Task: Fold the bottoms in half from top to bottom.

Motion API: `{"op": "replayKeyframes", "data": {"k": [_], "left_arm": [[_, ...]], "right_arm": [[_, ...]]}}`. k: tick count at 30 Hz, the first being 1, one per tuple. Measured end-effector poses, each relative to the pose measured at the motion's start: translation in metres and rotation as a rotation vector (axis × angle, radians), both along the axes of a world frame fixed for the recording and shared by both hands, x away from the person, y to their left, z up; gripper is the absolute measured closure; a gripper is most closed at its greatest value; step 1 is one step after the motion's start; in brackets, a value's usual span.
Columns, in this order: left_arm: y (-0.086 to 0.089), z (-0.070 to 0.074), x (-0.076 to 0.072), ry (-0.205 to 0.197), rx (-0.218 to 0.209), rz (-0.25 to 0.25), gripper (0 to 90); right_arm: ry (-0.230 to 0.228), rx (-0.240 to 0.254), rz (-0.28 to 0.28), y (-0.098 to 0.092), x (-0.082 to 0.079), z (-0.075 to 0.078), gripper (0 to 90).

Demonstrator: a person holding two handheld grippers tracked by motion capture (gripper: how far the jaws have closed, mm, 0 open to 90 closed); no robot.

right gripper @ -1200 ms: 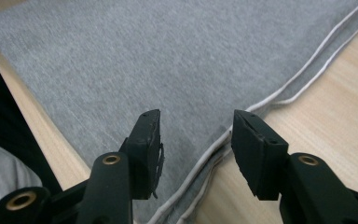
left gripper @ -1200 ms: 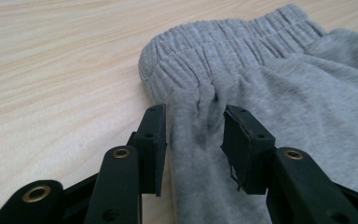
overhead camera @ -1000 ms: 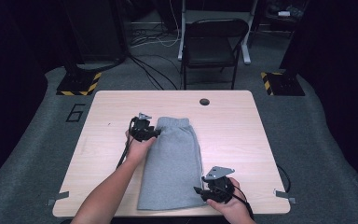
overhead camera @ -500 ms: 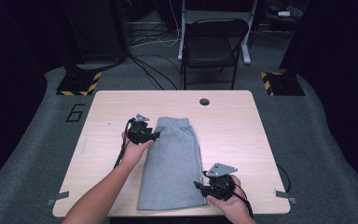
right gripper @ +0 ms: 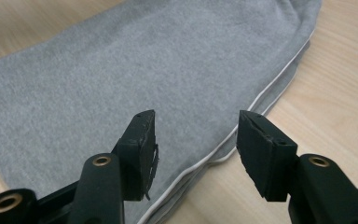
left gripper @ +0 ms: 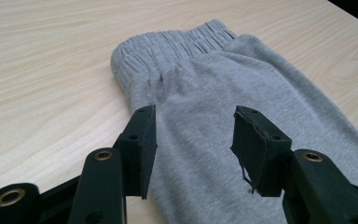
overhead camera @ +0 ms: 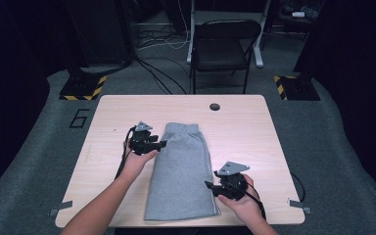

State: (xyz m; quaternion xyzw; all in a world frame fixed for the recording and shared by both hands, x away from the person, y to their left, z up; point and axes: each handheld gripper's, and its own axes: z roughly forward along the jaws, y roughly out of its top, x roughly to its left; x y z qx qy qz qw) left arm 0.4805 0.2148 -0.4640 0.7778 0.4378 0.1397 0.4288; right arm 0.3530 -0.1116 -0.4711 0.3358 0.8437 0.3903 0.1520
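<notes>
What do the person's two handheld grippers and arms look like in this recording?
Both the left gripper and the right gripper are black, each topped by a grey three-cornered plate and trailing a black cable. Their fingers are flat, blocky black pads on arms with brass-coloured rivets; one pad edge looks frayed. The forearms are bare, with no sleeves in view.

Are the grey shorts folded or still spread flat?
Folded. The grey shorts lie lengthwise as one narrow strip, waistband bunched double at the far end, and stacked layers show along the white-piped edge.

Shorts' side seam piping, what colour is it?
White, on the grey shorts; the piping shows best in the right gripper view.
</notes>
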Motion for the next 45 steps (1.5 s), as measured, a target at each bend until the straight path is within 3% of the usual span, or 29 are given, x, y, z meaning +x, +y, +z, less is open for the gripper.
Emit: {"op": "replayKeyframes", "data": {"k": [5,8,13,17,22,26,31,33,36,39,42,45], "left_arm": [[0.005,-0.001,0.002,0.009,0.013,0.006,49.5],[0.007,-0.002,0.004,0.022,-0.004,0.009,49.8],[0.009,-0.003,0.005,0.023,-0.004,0.019,50.8],[0.011,-0.003,0.007,0.018,0.008,0.005,52.8],[0.011,-0.001,0.008,0.035,0.001,0.001,55.2],[0.008,0.003,0.01,0.04,-0.017,0.002,56.5],[0.004,0.003,0.014,0.022,0.008,-0.011,56.4],[0.002,0.0,0.015,0.034,0.004,0.0,56.1],[0.002,-0.004,0.019,0.034,0.032,-0.013,56.1],[0.003,-0.006,0.022,0.039,0.03,-0.005,56.3],[0.003,-0.008,0.024,0.051,-0.007,0.027,56.3],[0.004,-0.007,0.024,0.057,-0.006,0.033,56.9]], "right_arm": [[0.006,-0.01,0.022,0.005,0.018,0.008,47.2],[0.009,-0.017,0.039,0.011,0.031,0.014,47.0],[0.035,-0.02,0.033,0.02,0.05,0.017,47.1],[0.034,-0.05,0.043,0.026,0.066,0.02,50.1],[0.056,-0.066,0.044,0.028,0.083,0.026,53.7],[0.062,-0.057,0.026,0.029,0.092,0.028,56.0],[0.072,-0.058,0.003,0.03,0.105,0.023,58.1],[0.078,-0.062,0.004,0.032,0.113,0.02,60.1],[0.088,-0.071,-0.004,0.035,0.12,0.019,61.8],[0.1,-0.05,-0.011,0.039,0.127,0.018,62.3],[0.099,-0.062,-0.016,0.044,0.135,0.021,62.2],[0.103,-0.058,-0.022,0.047,0.142,0.024,62.1]]}}
